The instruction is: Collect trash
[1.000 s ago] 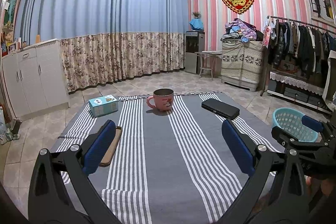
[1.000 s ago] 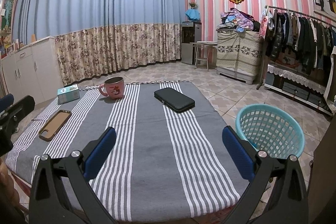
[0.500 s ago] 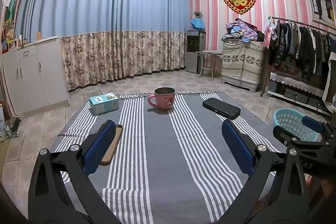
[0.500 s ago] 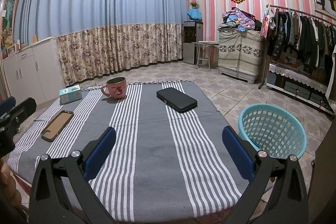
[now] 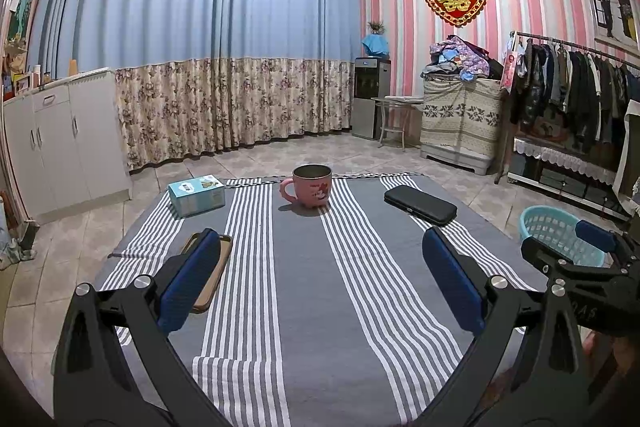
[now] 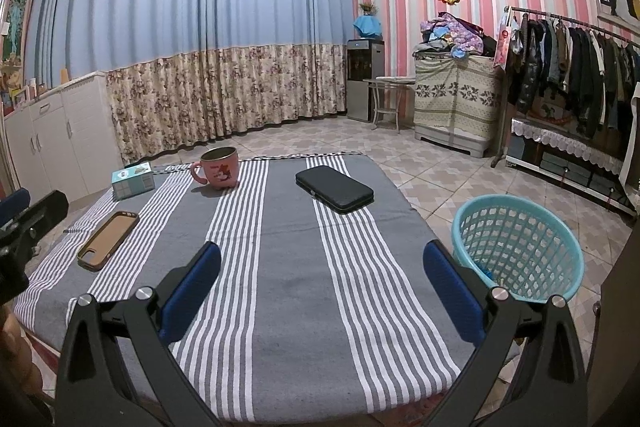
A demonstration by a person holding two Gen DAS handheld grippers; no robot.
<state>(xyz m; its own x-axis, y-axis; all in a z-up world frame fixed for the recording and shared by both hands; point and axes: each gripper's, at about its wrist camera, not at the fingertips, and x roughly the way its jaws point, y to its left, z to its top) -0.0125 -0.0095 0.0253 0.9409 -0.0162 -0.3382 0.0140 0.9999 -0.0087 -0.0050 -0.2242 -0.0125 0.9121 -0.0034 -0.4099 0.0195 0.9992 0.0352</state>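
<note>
- The left gripper (image 5: 320,275) hangs over the near half of the striped cloth (image 5: 304,291), its blue pads spread wide with nothing between them.
- The right gripper (image 6: 320,277) is the same: fully parted, empty, poised above the cloth with the teal basket (image 6: 516,247) just off its right side.
- No obvious trash shows on the cloth. The nearest candidate, I'd judge, is the small blue-and-white carton (image 5: 196,195) at the far left corner (it could as easily be a keeper).
- If that carton is the target, it looks light and thin-walled, likely to dent under a hard squeeze; gripping across its two short sides, low down, seems safest.
- It is a squat printed box, lying flat, near the pink mug (image 5: 310,185) but apart from it.
- Other things: a brown phone case (image 6: 108,241) on the left, partly behind the left gripper's pad in its own view, and a black case (image 6: 334,189) to the right.
- The basket stands on the tiled floor beside the table; something small lies at its bottom, too unclear to name.
</note>
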